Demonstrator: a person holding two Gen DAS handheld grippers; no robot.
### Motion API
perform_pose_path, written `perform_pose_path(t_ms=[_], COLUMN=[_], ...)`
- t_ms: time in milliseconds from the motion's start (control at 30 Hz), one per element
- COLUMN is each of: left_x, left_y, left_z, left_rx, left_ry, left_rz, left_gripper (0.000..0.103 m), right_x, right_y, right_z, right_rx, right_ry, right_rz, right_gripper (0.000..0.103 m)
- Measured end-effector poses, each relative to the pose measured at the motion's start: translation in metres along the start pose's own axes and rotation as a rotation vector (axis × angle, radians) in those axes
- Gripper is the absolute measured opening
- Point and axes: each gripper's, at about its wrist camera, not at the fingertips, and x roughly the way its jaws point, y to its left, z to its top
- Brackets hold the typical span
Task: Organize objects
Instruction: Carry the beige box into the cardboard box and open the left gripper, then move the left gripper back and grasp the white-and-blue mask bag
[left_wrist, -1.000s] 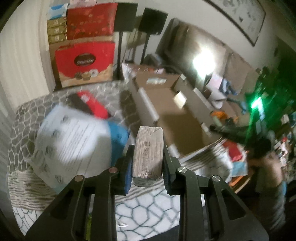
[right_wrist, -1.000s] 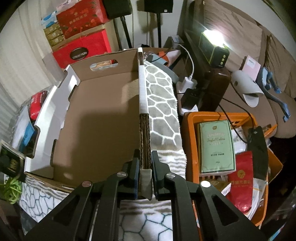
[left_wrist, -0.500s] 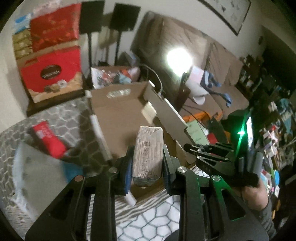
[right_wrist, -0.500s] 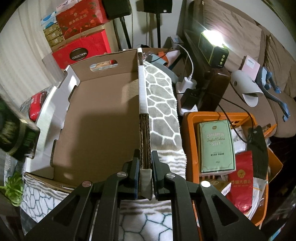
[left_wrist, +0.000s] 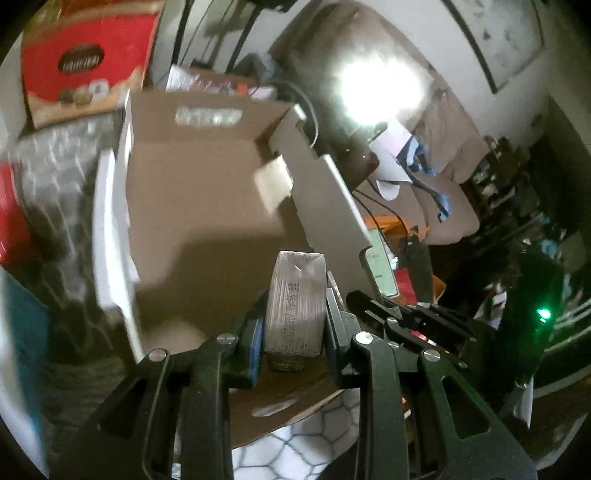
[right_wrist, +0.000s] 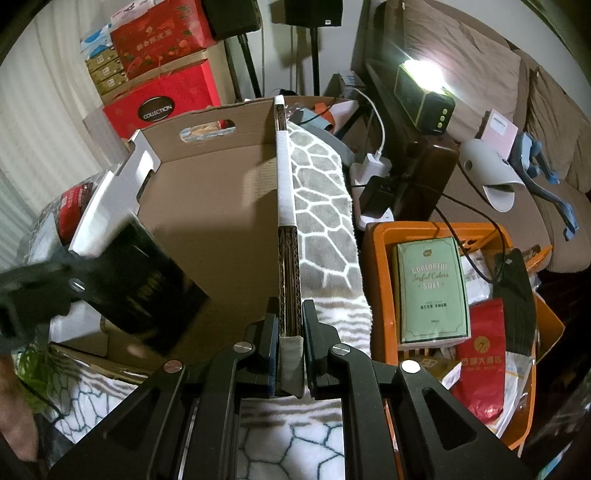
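Left gripper (left_wrist: 294, 328): clamped on a wrapped packet (left_wrist: 295, 295), held upright above the near end of the cardboard box (left_wrist: 207, 206).
Right gripper (right_wrist: 290, 334): pinched shut on the box's right wall (right_wrist: 286, 206), near its front corner, steadying it.
Packet from the other side: in the right wrist view it looks dark and blurred, above the box's front-left corner (not yet touching the floor of the box, as far as I can tell).
Step in hand: likely setting the packet down inside the box.
Doing it well: lower it straight, clear of the white left flap (left_wrist: 110, 229), tuck it into a corner to leave room, and open only once it rests flat; keep the right grip firm so the wall does not fold.
Surface: a grey and white honeycomb-patterned blanket (right_wrist: 321, 206) lies under the box.
Beside it: an orange basket (right_wrist: 380, 266) holding a green box (right_wrist: 430, 291) and a red pouch (right_wrist: 480, 362).
Room: red gift boxes (right_wrist: 162, 96) stacked behind, a bright lamp (right_wrist: 424, 92), and a brown sofa (right_wrist: 480, 66).
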Motion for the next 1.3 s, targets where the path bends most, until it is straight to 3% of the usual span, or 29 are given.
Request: perform_pose_path(t_ms=[67, 167, 233, 267, 300, 567, 767, 1000, 1300], left_x=[0.004, 0.003, 0.000, -0.002, -0.005, -0.054, -0.113, -0.156, -0.181], left_y=[0.004, 0.001, -0.002, -0.003, -0.003, -0.011, 0.011, 0.080, 0.163], left_z=[-0.003, -0.007, -0.007, -0.006, -0.006, -0.004, -0.009, -0.018, -0.053], left_rx=[-0.042, -0.029, -0.002, 0.007, 0.013, 0.059, 0.065, -0.059, -0.279], left_ry=[0.001, 0.008, 0.005, -0.003, -0.017, -0.077, -0.157, -0.179, -0.165], left_rz=[-0.028, -0.001, 0.057, 0.085, 0.106, 0.113, 0.238, 0.329, 0.281], left_gripper=[0.025, 0.026, 0.042, 0.061, 0.071, 0.077, 0.084, 0.087, 0.087], right_x=[0.000, 0.000, 0.000, 0.000, -0.001, -0.001, -0.001, -0.001, -0.002], right_y=[0.000, 0.000, 0.000, 0.000, 0.000, 0.000, -0.001, -0.001, 0.000], right_z=[0.000, 0.000, 0.000, -0.001, -0.001, -0.002, -0.002, -0.003, -0.003], right_rx=[0.001, 0.001, -0.002, -0.002, -0.003, -0.003, -0.005, -0.003, -0.004], right_ry=[-0.001, 0.000, 0.000, -0.001, -0.002, -0.007, -0.007, -0.009, -0.009], right_rz=[0.000, 0.002, 0.000, -0.001, -0.002, -0.005, -0.008, -0.009, -0.011], right_gripper=[0.010, 0.010, 0.010, 0.010, 0.010, 0.010, 0.010, 0.010, 0.010])
